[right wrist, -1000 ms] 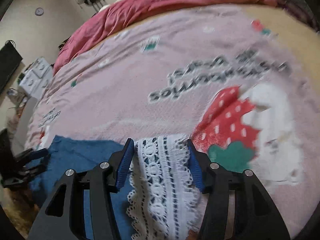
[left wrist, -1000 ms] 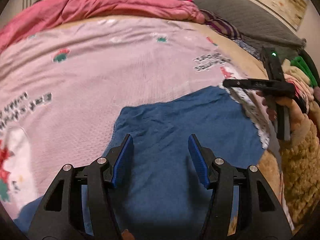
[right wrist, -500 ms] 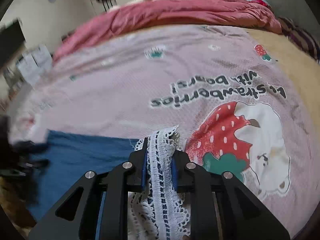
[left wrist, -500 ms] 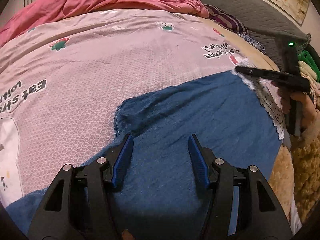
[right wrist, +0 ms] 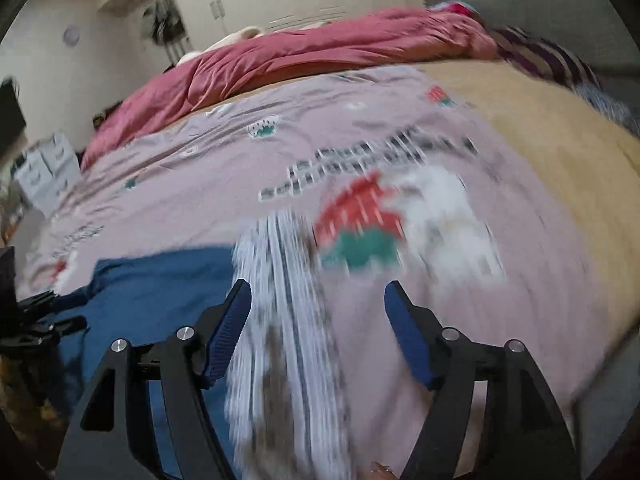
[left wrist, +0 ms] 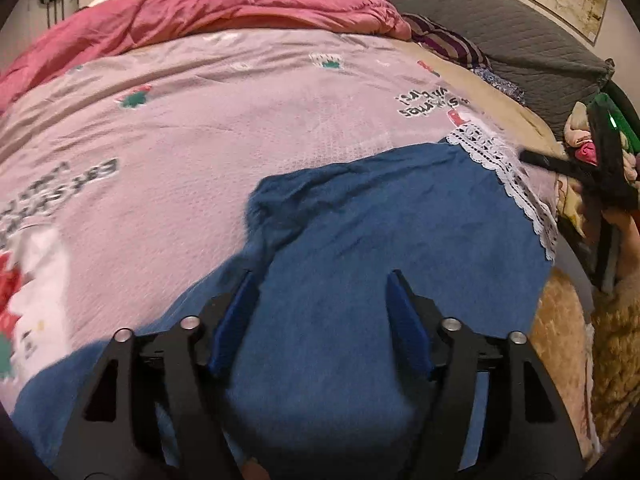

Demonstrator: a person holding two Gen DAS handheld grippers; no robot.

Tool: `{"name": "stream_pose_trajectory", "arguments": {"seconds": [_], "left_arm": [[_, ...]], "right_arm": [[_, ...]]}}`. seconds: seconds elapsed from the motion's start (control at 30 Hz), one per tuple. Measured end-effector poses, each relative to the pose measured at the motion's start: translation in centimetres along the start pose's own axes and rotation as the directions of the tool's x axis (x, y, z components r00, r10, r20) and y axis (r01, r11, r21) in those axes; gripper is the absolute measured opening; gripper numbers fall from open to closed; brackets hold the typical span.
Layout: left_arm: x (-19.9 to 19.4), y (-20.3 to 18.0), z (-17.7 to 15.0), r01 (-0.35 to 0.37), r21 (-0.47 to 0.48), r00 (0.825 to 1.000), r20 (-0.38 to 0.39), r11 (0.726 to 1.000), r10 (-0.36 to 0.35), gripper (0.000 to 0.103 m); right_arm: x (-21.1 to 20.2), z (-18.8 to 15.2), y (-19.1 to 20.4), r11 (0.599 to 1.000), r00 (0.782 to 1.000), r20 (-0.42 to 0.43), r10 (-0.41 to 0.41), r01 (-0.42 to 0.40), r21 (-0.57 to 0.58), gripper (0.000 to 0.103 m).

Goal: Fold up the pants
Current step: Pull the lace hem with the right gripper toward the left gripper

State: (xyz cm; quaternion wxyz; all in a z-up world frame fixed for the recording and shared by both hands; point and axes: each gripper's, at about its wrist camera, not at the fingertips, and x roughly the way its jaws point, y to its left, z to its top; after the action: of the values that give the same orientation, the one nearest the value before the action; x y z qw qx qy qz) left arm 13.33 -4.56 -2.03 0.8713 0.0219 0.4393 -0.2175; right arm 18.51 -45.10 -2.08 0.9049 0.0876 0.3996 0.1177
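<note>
The blue pants (left wrist: pixel 380 232) lie spread on the pink printed bedspread (left wrist: pixel 200 128), with a white lace hem (left wrist: pixel 504 172) at their far right end. My left gripper (left wrist: pixel 320 312) is open just above the blue cloth near its near end, holding nothing. My right gripper (right wrist: pixel 318 320) is open over the lace hem (right wrist: pixel 280 300), which lies loose between the fingers; the view is motion-blurred. The blue pants (right wrist: pixel 160 292) extend to its left. The right gripper also shows at the right edge of the left wrist view (left wrist: pixel 568 168).
A rolled red duvet (left wrist: pixel 200 12) lies along the far side of the bed. A grey headboard (left wrist: pixel 520 32) and striped cloth (left wrist: pixel 444 44) are at the far right. A pile of clothes (left wrist: pixel 584 132) sits by the right edge. White drawers (right wrist: pixel 48 168) stand beyond the bed.
My right gripper shut on the lace hem half a second ago and has now opened, letting it go. The pants now lie flatter and more spread. My left gripper stayed open.
</note>
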Motion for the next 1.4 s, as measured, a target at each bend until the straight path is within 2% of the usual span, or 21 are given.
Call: {"name": "stream_pose_trajectory", "arguments": {"seconds": [0.1, 0.2, 0.3, 0.37, 0.47, 0.53, 0.6, 0.63, 0.67, 0.8, 0.87, 0.9, 1.0, 1.07, 1.1, 1.13, 1.17, 1.2, 1.3, 1.4], "left_arm": [[-2.4, 0.2, -0.9, -0.037, -0.001, 0.999, 0.037, 0.999, 0.036, 0.062], [-4.8, 0.5, -2.5, -0.046, -0.041, 0.997, 0.063, 0.998, 0.049, 0.063], [-6.6, 0.5, -4.4, -0.068, -0.077, 0.994, 0.074, 0.995, 0.074, 0.064], [-7.7, 0.4, -5.7, -0.088, -0.102, 0.991, 0.088, 0.991, 0.097, 0.064], [-9.6, 1.0, -7.6, -0.173, -0.158, 0.976, 0.103, 0.972, 0.191, 0.066], [-10.9, 2.0, -8.8, -0.238, -0.206, 0.961, 0.094, 0.949, 0.262, 0.067], [-11.8, 2.6, -9.3, -0.234, -0.239, 0.959, 0.101, 0.942, 0.264, 0.067], [-11.9, 2.9, -9.2, -0.218, -0.249, 0.962, 0.110, 0.944, 0.251, 0.067], [-12.0, 3.0, -9.1, -0.205, -0.252, 0.964, 0.116, 0.946, 0.239, 0.067], [-10.7, 2.2, -8.6, -0.226, -0.191, 0.967, 0.075, 0.955, 0.243, 0.066], [-10.1, 1.8, -8.6, -0.218, -0.179, 0.971, 0.060, 0.960, 0.232, 0.061], [-10.0, 1.6, -8.5, -0.222, -0.168, 0.970, 0.061, 0.960, 0.235, 0.059], [-10.3, 1.0, -8.2, -0.266, -0.124, 0.957, 0.088, 0.956, 0.278, 0.053], [-9.8, 1.6, -8.2, -0.300, -0.128, 0.950, 0.053, 0.945, 0.309, 0.051], [-9.0, 2.4, -8.5, -0.382, -0.127, 0.923, -0.002, 0.915, 0.385, 0.047], [-8.3, 3.1, -9.0, -0.435, -0.114, 0.900, -0.043, 0.893, 0.433, 0.036], [-8.0, 3.9, -9.5, -0.435, -0.130, 0.900, -0.064, 0.891, 0.431, 0.033], [-8.2, 4.5, -9.9, -0.405, -0.165, 0.914, -0.062, 0.899, 0.401, 0.033], [-8.4, 4.6, -10.0, -0.396, -0.167, 0.918, -0.051, 0.903, 0.394, 0.033], [-8.4, 5.2, -10.2, -0.367, -0.192, 0.929, -0.033, 0.910, 0.368, 0.033]], "right_arm": [[-2.5, -3.0, -0.8, 0.998, 1.000, -0.021, 0.013, -0.012, 0.065, 0.068], [-4.3, -5.6, -1.0, 0.993, 0.999, -0.035, 0.026, -0.021, 0.117, 0.068], [-4.9, -7.1, 0.0, 0.994, 0.997, -0.063, 0.035, -0.028, 0.109, 0.068], [-4.3, -7.4, 0.5, 0.997, 0.996, -0.093, 0.009, -0.001, 0.077, 0.068], [-3.4, -7.6, 0.0, 0.994, 0.992, -0.129, -0.007, 0.021, 0.105, 0.068], [-2.9, -7.8, -0.6, 0.988, 0.990, -0.135, 0.046, -0.025, 0.152, 0.068], [-2.2, -7.8, -0.8, 0.984, 0.986, -0.145, 0.078, -0.053, 0.173, 0.058], [-2.0, -7.7, -0.7, 0.984, 0.986, -0.147, 0.079, -0.054, 0.169, 0.051], [-1.9, -7.7, -0.5, 0.986, 0.988, -0.145, 0.057, -0.033, 0.165, 0.049], [-2.1, -7.7, -0.3, 0.987, 0.990, -0.132, 0.044, -0.022, 0.161, 0.037], [-2.4, -7.8, -0.4, 0.988, 0.991, -0.128, 0.035, -0.015, 0.150, 0.024], [-2.7, -7.8, -0.4, 0.987, 0.991, -0.122, 0.050, -0.030, 0.155, 0.023], [-3.1, -7.7, 0.3, 0.993, 0.994, -0.111, 0.025, -0.012, 0.120, 0.022], [-3.2, -7.6, 0.7, 0.995, 0.994, -0.109, 0.008, 0.003, 0.100, 0.021], [-3.1, -7.6, 0.6, 0.995, 0.994, -0.113, 0.000, 0.011, 0.096, 0.021], [-3.0, -7.6, 0.5, 0.995, 0.993, -0.120, -0.013, 0.025, 0.096, 0.021], [-2.8, -7.7, 0.5, 0.995, 0.992, -0.124, -0.015, 0.027, 0.096, 0.021], [-2.7, -7.8, 0.6, 0.995, 0.992, -0.127, -0.023, 0.034, 0.089, 0.021], [-2.5, -8.0, 0.7, 0.996, 0.990, -0.136, -0.045, 0.055, 0.070, 0.022], [-2.0, -8.0, 0.1, 0.993, 0.990, -0.142, -0.027, 0.043, 0.107, 0.025]]}}
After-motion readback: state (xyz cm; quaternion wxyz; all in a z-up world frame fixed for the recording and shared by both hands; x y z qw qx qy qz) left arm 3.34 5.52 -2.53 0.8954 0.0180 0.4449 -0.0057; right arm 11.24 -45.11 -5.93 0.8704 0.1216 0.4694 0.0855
